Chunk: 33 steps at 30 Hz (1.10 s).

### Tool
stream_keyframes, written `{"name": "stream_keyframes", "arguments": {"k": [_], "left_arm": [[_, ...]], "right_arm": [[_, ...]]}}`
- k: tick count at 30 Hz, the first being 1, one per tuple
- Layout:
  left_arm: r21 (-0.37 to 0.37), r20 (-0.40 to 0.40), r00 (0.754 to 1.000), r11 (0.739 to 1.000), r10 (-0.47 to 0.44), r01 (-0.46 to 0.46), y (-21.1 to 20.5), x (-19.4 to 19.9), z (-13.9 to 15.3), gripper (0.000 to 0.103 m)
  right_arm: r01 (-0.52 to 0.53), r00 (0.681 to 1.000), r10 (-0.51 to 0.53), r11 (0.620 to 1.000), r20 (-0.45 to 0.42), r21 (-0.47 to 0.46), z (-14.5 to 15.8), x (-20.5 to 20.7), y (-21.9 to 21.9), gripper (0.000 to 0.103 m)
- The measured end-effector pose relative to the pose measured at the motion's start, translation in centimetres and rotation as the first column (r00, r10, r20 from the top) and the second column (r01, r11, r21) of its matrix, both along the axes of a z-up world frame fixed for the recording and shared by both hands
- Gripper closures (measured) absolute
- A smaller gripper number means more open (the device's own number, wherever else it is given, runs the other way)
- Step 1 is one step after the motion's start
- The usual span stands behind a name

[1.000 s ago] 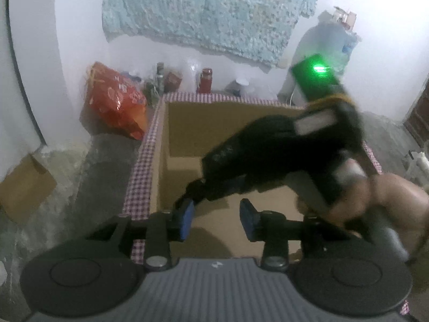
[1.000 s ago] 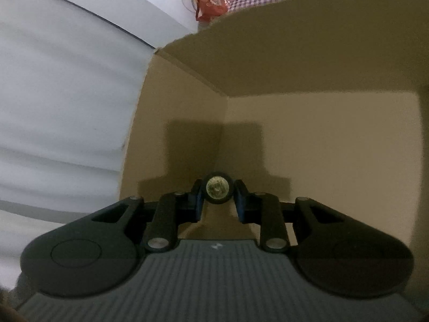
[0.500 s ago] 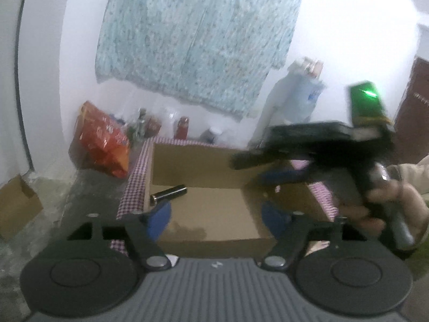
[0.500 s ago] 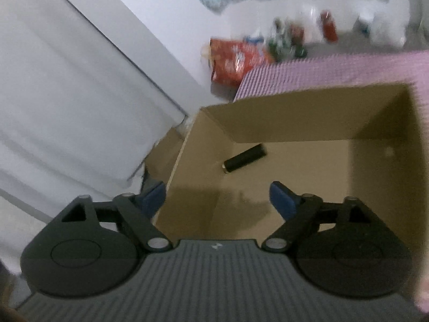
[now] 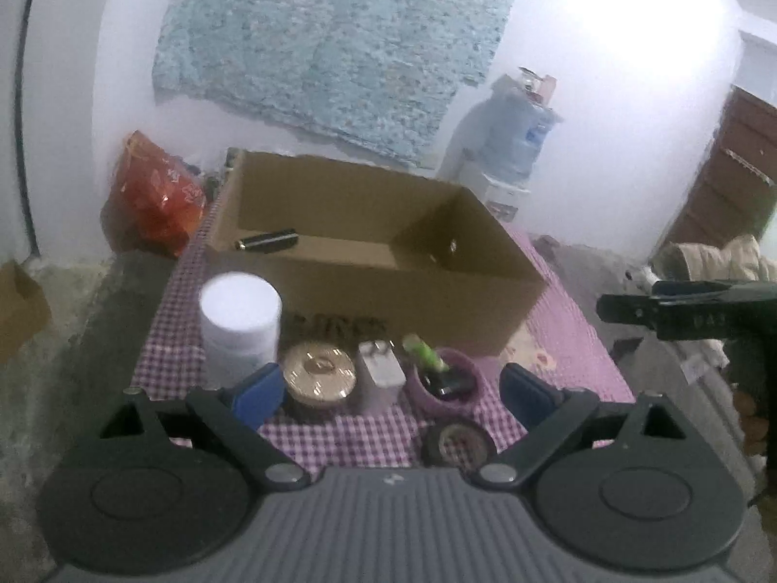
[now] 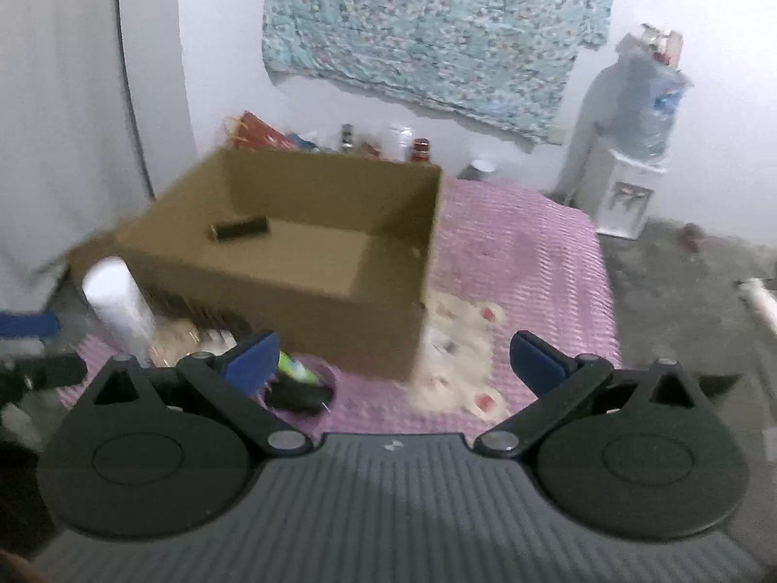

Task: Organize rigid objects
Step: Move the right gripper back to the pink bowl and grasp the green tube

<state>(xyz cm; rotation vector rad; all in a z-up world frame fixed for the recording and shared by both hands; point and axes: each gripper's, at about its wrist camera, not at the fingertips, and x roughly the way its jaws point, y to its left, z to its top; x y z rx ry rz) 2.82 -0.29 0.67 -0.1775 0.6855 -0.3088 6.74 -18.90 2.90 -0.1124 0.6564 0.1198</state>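
left view, left gripper (image 5: pixel 391 391): held above near table edge, jaws wide apart, empty.
left view, clutter: white jar (image 5: pixel 240 325), gold-lid tin (image 5: pixel 319 373), white adapter (image 5: pixel 383 371), purple bowl (image 5: pixel 444 381) in a row between jaws and cardboard box (image 5: pixel 374 262).
left view, black cylinder (image 5: pixel 267 240): lying in box, far-left corner.
right view, right gripper (image 6: pixel 393 357): raised, near side of box, jaws wide apart, empty.
right view, box (image 6: pixel 291 252): cylinder (image 6: pixel 239 228) inside, far left; checked cloth (image 6: pixel 524 252) to the right.

Matt cardboard box (image 5: pixel 369 286); checked cloth cover (image 5: pixel 359 432); glossy wht plastic jar (image 5: pixel 240 325).
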Motion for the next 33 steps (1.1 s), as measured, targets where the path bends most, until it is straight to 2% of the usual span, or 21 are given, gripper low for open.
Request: {"name": "stream_keyframes", "arguments": {"k": [4,8,11,14,19,21,24,26,27,29,33], "left_arm": [[0.046,0.004,0.999,0.998,-0.043,0.042,-2.0,-0.2,-1.5,0.007],[0.115,0.032,0.994,0.988,-0.104,0.100,-4.5,-0.1,-2.3,0.007],[0.150,0.047,0.990,0.981,-0.135,0.126,-6.4,0.3,-3.0,0.007],[0.165,0.068,0.987,0.977,-0.147,0.135,-7.7,1.1,-3.8,0.012],[0.210,0.072,0.989,0.971,-0.130,0.113,-9.4,3.0,-5.0,0.032],[0.213,0.056,0.991,0.971,-0.123,0.108,-9.7,3.9,-5.6,0.041],[0.213,0.041,0.993,0.972,-0.113,0.102,-9.8,4.7,-6.1,0.050],[0.225,0.034,0.994,0.969,-0.108,0.097,-10.0,5.2,-6.4,0.056],[0.230,0.030,0.994,0.968,-0.107,0.097,-10.0,5.3,-6.5,0.058],[0.229,0.021,0.994,0.968,-0.109,0.101,-9.9,5.5,-6.8,0.060],[0.223,0.021,0.993,0.969,-0.115,0.108,-9.9,5.6,-6.8,0.061]], "right_arm": [[-0.004,0.999,0.003,1.000,0.033,0.016,-2.6,-2.1,-0.5,0.001],[-0.082,0.993,0.069,0.987,0.097,0.136,-4.8,-2.6,-0.5,0.001],[-0.114,0.989,0.093,0.976,0.117,0.184,-4.8,-2.8,-0.9,0.001],[-0.171,0.982,0.149,0.964,0.120,0.204,-4.8,-1.7,-0.3,0.001],[-0.263,0.963,0.247,0.947,0.103,0.185,-5.7,1.8,2.2,0.003],[-0.296,0.954,0.284,0.939,0.091,0.173,-6.2,3.1,3.3,0.007],[-0.344,0.939,0.337,0.928,0.072,0.144,-6.7,5.0,4.9,0.019],[-0.368,0.930,0.366,0.921,0.041,0.128,-7.4,6.5,6.0,0.033],[-0.378,0.926,0.378,0.918,0.025,0.125,-7.8,7.2,6.4,0.036],[-0.405,0.913,0.408,0.906,0.001,0.121,-8.7,8.3,7.0,0.046],[-0.448,0.890,0.455,0.887,-0.038,0.115,-9.9,9.9,8.4,0.050]]}}
